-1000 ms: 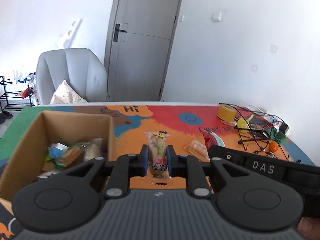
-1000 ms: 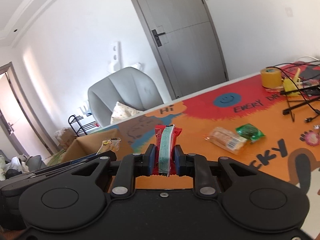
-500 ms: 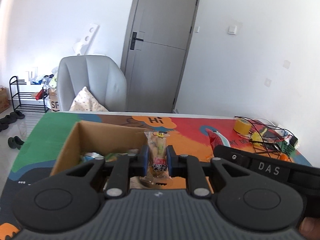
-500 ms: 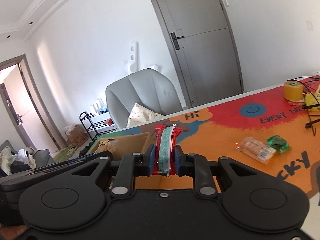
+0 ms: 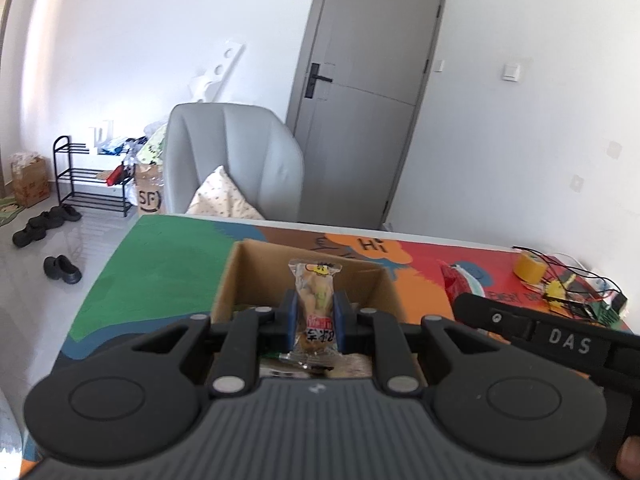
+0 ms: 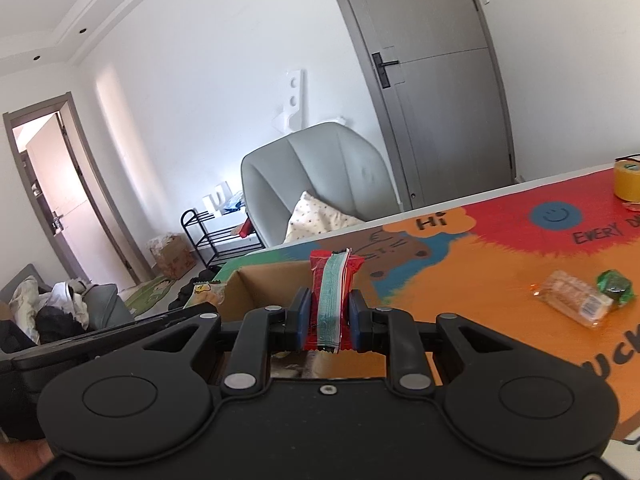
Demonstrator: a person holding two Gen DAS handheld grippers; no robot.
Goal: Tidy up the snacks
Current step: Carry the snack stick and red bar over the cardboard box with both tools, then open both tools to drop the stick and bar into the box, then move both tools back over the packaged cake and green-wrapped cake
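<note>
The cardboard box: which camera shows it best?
The left wrist view: the cardboard box sits centred, its back wall and both side walls visible, with packets inside. The right wrist view shows only its upper rim, partly hidden behind the red snack packet.

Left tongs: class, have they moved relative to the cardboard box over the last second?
Yes. The left tongs swung leftward to above the cardboard box, carrying the clear snack packet.

Grey chair (image 5: 236,160) with a cushion (image 5: 224,200) sits beyond the table's far edge. Shoe rack (image 5: 86,184) far left, yellow tape roll (image 5: 528,267) far right.
</note>
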